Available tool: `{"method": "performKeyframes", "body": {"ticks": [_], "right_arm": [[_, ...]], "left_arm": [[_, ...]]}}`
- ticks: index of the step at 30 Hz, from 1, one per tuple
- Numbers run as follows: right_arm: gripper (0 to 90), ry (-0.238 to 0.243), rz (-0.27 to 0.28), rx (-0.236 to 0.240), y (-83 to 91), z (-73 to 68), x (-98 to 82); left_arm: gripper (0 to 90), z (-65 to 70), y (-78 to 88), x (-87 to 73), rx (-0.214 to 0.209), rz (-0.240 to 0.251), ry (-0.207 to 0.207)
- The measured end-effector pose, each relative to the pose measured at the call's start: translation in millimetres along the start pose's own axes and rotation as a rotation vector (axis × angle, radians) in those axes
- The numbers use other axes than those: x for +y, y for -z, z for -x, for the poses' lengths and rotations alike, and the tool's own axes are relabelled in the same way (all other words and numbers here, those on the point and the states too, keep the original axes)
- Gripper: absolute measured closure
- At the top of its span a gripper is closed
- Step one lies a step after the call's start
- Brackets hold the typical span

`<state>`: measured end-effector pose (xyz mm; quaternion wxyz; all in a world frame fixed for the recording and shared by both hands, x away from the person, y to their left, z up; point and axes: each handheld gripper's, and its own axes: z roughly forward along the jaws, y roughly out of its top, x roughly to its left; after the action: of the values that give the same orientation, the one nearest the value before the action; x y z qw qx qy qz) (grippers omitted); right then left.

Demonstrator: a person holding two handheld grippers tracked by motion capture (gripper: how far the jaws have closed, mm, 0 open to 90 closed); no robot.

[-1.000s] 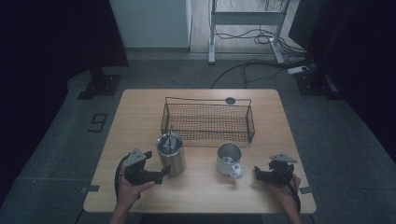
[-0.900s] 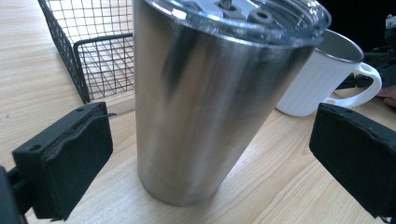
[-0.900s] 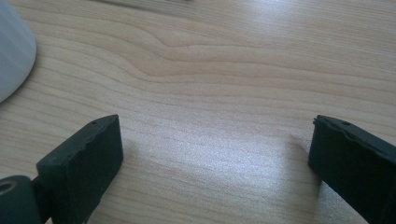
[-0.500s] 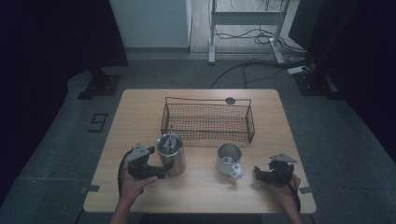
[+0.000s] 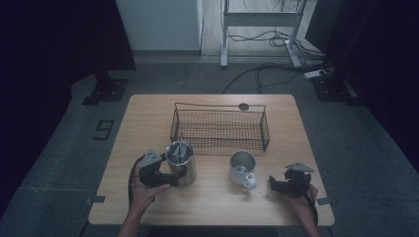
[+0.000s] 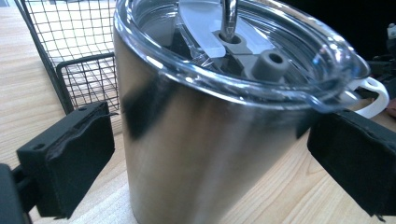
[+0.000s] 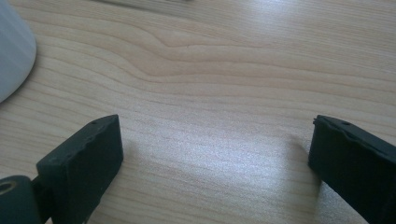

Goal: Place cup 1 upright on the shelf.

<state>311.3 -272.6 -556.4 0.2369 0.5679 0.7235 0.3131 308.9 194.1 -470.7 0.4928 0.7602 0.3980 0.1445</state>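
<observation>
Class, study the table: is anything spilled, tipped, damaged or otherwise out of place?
Nothing stands out. The tumbler stands upright with its lid on, the mug is upright beside it, and the wire basket sits square behind them. No spill shows on the table.

The left gripper (image 5: 170, 174) sits closer to the steel tumbler (image 5: 181, 163) than a second ago, its open jaws now flanking the tumbler's wall (image 6: 205, 140), pads not yet pressing.
</observation>
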Motion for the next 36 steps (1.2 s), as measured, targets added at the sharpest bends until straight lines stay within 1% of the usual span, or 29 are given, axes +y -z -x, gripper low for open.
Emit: {"method": "performKeyframes", "body": {"ticks": [8, 10, 16, 21, 24, 25, 26, 29, 33, 36], "right_arm": [[2.8, 0.0, 0.0, 0.0, 0.0, 0.0, 0.0], [2.8, 0.0, 0.0, 0.0, 0.0, 0.0, 0.0], [2.8, 0.0, 0.0, 0.0, 0.0, 0.0, 0.0], [2.8, 0.0, 0.0, 0.0, 0.0, 0.0, 0.0], [2.8, 0.0, 0.0, 0.0, 0.0, 0.0, 0.0], [2.8, 0.0, 0.0, 0.0, 0.0, 0.0, 0.0], [2.8, 0.0, 0.0, 0.0, 0.0, 0.0, 0.0], [2.8, 0.0, 0.0, 0.0, 0.0, 0.0, 0.0], [2.8, 0.0, 0.0, 0.0, 0.0, 0.1, 0.0], [2.8, 0.0, 0.0, 0.0, 0.0, 0.0, 0.0]], "left_arm": [[0.7, 3.4, -9.9, 6.0, 0.02, 0.0, -0.018], [0.4, 4.1, -13.0, 7.1, 0.029, -0.003, -0.029], [0.0, 5.2, -21.3, 7.9, 0.05, -0.003, -0.043], [0.0, 7.7, -30.4, 7.1, 0.082, -0.004, -0.054], [0.0, 9.1, -36.6, 5.9, 0.104, -0.016, -0.061], [0.8, 9.7, -37.9, 5.0, 0.114, -0.015, -0.07], [1.8, 10.1, -38.5, 4.2, 0.121, -0.01, -0.076], [2.8, 10.3, -38.9, 2.6, 0.125, 0.005, -0.083], [3.2, 11.3, -38.6, 3.1, 0.133, 0.001, -0.089], [3.4, 11.4, -38.2, 3.6, 0.131, -0.005, -0.093]]}}
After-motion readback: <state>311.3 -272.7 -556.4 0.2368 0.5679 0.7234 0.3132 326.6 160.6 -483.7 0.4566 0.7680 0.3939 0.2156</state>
